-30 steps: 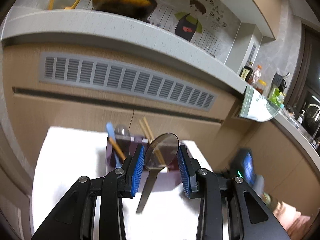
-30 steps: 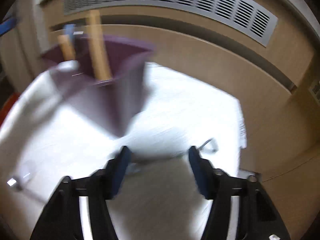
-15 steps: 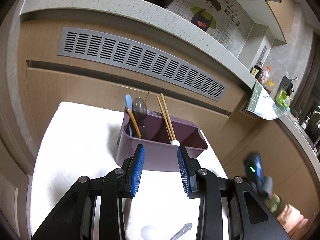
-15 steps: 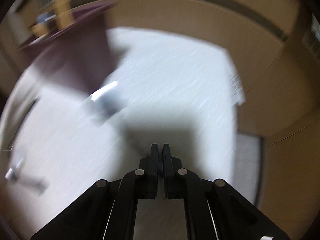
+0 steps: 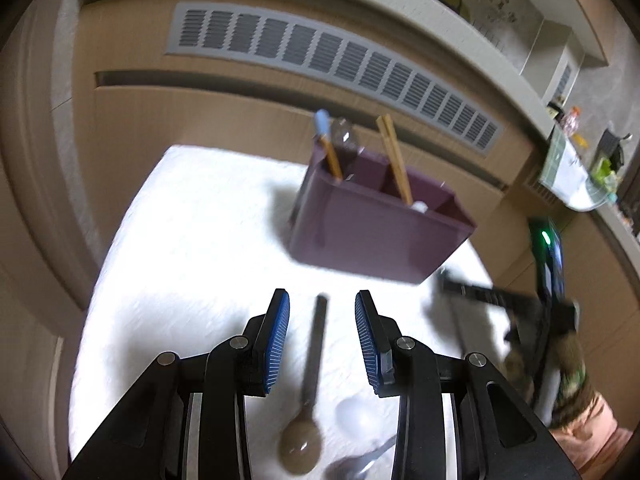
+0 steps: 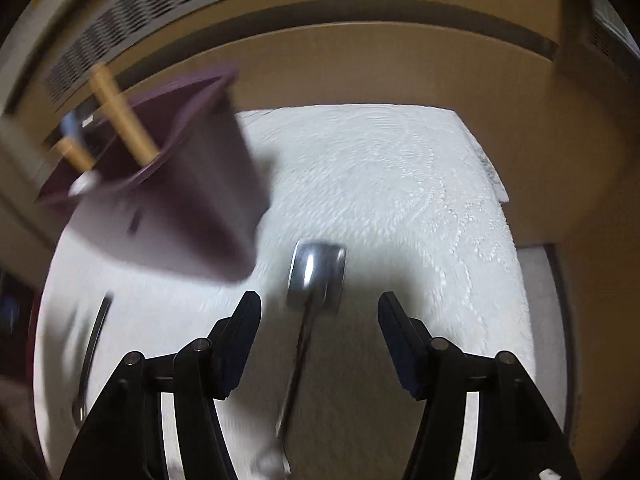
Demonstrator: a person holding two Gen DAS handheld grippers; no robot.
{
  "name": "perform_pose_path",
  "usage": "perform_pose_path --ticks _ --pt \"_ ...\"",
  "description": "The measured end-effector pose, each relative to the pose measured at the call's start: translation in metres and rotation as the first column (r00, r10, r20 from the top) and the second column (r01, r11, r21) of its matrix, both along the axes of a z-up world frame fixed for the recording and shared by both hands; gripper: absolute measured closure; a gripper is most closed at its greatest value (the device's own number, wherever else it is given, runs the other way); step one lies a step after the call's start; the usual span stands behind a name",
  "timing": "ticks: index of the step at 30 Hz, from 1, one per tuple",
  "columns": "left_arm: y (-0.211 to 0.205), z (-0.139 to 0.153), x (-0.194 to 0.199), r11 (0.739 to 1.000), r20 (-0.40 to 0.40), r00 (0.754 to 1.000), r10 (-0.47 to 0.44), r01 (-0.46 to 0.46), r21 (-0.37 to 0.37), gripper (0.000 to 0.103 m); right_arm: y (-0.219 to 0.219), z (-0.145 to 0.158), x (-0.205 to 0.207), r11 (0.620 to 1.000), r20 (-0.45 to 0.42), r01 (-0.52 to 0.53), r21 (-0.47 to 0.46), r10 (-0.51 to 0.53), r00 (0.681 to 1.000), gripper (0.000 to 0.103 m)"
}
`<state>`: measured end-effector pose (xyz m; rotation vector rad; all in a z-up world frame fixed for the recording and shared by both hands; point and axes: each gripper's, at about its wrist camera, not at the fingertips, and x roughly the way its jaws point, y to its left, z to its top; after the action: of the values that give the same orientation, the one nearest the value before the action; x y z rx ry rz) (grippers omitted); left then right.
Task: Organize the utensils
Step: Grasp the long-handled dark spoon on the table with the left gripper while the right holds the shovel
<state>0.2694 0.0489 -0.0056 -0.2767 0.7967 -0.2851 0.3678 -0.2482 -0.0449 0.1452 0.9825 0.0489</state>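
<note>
The thin, hard, slippery brown metal spoon (image 5: pixel 310 392) is best pinched mid-handle by the half-open, empty left tongs (image 5: pixel 322 334), while the right tongs (image 6: pixel 319 312), just opened wide, are held empty over a shiny steel spoon (image 6: pixel 316 272).

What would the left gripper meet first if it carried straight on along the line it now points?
Probably the dark spoon lying on the white cloth: the left gripper has open jaws either side of its handle. Depth is unclear, so it might meet the cloth beside it.

Left tool (image 5: pixel 322 336): black arms, blue ribbed pads (image 5: pixel 276 340), silver screws; camo sleeve (image 5: pixel 572 376).
</note>
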Motion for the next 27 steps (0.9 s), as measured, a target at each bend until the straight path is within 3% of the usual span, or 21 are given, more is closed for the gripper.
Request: perform_pose_path --ticks 3,5,10,13,18,20,22,23,27 --pt "0.010 -0.009 -0.010 1.000 -0.028 1.000 0.009 -0.009 -0.001 0.067 0.012 -0.010 0.013 0.995 -0.020 0.039 -0.091 -0.041 0.999 0.046" --pt "0.013 -0.013 -0.016 1.000 -0.041 0.999 0.003 -0.003 0.002 0.067 0.025 -0.008 0.008 0.988 0.009 -0.010 -0.155 0.011 1.000 0.074" --pt "-0.004 -0.025 -0.014 0.995 -0.100 0.991 -0.091 0.095 0.032 0.067 0.040 0.008 -0.027 0.976 0.053 -0.088 -0.200 0.101 0.993 0.074" --pt "-0.028 -0.036 0.008 0.978 -0.194 0.968 -0.158 0.180 0.100 0.067 0.037 0.023 -0.052 0.979 0.087 -0.114 -0.170 0.130 0.988 0.074" --pt "-0.064 -0.048 0.042 0.922 -0.299 0.930 -0.212 0.292 0.255 0.068 0.031 0.050 -0.079 0.982 0.166 -0.128 -0.138 0.150 0.975 0.073" --pt "-0.073 -0.055 0.052 0.908 -0.330 0.921 -0.208 0.307 0.285 0.076 0.031 0.059 -0.090 0.983 0.187 -0.140 -0.122 0.161 0.969 0.073" --pt "-0.082 -0.057 0.053 0.889 -0.311 0.929 -0.201 0.306 0.339 0.080 0.033 0.065 -0.100 0.982 0.204 -0.151 -0.115 0.172 0.964 0.073" --pt "-0.087 -0.057 0.052 0.884 -0.303 0.932 -0.202 0.306 0.354 0.088 0.032 0.065 -0.099 0.981 0.213 -0.158 -0.115 0.180 0.960 0.073" --pt "-0.090 -0.052 0.044 0.896 -0.265 0.943 -0.201 0.286 0.340 0.090 0.035 0.069 -0.108 0.978 0.235 -0.185 -0.099 0.204 0.950 0.073"
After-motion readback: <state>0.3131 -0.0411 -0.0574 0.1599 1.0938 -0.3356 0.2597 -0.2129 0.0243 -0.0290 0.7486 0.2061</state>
